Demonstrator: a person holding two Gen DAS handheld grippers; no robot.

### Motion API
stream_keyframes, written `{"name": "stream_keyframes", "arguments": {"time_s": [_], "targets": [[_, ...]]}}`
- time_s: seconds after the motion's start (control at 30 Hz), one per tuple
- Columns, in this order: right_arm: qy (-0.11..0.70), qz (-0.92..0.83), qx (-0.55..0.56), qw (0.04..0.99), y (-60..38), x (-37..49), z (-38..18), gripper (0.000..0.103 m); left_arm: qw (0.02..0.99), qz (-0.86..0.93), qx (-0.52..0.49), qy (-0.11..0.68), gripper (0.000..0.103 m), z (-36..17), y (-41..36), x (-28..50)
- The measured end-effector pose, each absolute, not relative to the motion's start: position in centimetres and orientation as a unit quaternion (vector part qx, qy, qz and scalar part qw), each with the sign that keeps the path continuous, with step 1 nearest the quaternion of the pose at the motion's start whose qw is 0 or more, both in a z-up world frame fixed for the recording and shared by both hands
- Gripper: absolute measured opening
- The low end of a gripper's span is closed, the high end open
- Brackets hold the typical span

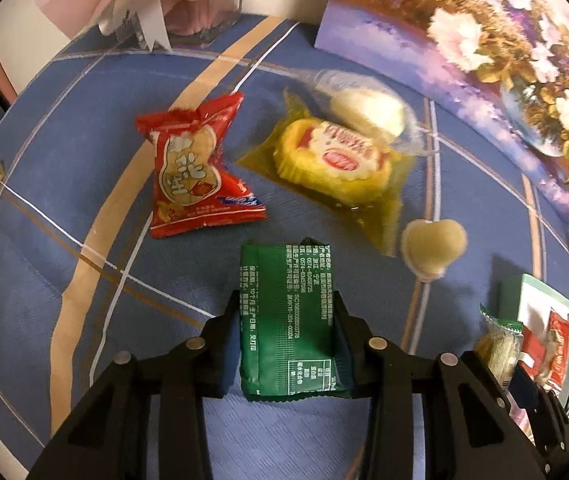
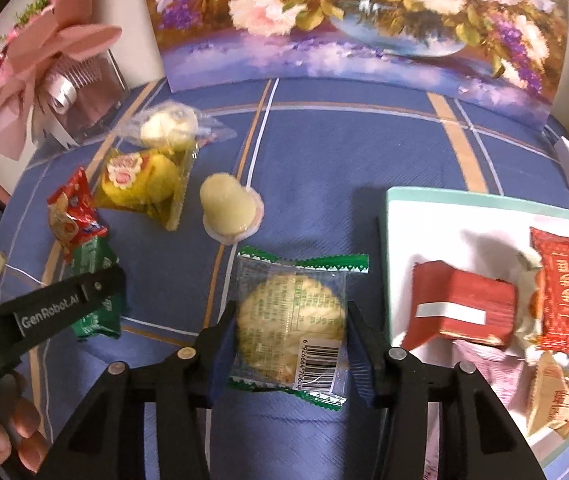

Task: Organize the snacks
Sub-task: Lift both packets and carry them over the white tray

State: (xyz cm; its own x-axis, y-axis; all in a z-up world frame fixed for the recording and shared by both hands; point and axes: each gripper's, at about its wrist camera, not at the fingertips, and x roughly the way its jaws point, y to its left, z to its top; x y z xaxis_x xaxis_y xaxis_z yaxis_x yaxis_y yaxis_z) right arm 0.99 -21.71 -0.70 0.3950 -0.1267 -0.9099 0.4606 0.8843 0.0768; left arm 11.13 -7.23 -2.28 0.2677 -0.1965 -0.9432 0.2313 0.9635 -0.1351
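Both grippers loaded; the white tray lies to the right

The right gripper [image 2: 290, 334] is clamped on a clear, green-edged round cracker packet [image 2: 293, 320], its long axis running near to far between the pads; the white, mint-rimmed tray [image 2: 400, 200] of red snack packs sits just right of it, so this hand is nearer. The left gripper [image 1: 287, 322], clamped on a green foil packet [image 1: 286, 320], hangs at the far left over the blue checked table [image 2: 324, 152], with loose snacks beyond it.
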Motion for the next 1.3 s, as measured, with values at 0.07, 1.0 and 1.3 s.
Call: {"name": "stream_keyframes", "arguments": {"time_s": [0.07,1.0,1.3], "targets": [[0.513,-0.181,0.164,0.823,-21.8,0.4,0.1,0.052,0.800,-0.141,0.011,0.583,0.041,-1.2,-7.3,10.6],[0.451,-0.266,0.240,0.818,-28.6,-9.3,5.5,0.053,0.801,-0.264,0.061,0.534,0.041,4.7,-16.2,1.1],[0.437,-0.361,0.288,0.771,-36.3,-15.6,5.0,0.052,0.769,-0.309,0.126,0.545,0.041,2.6,-22.3,-2.5]]}}
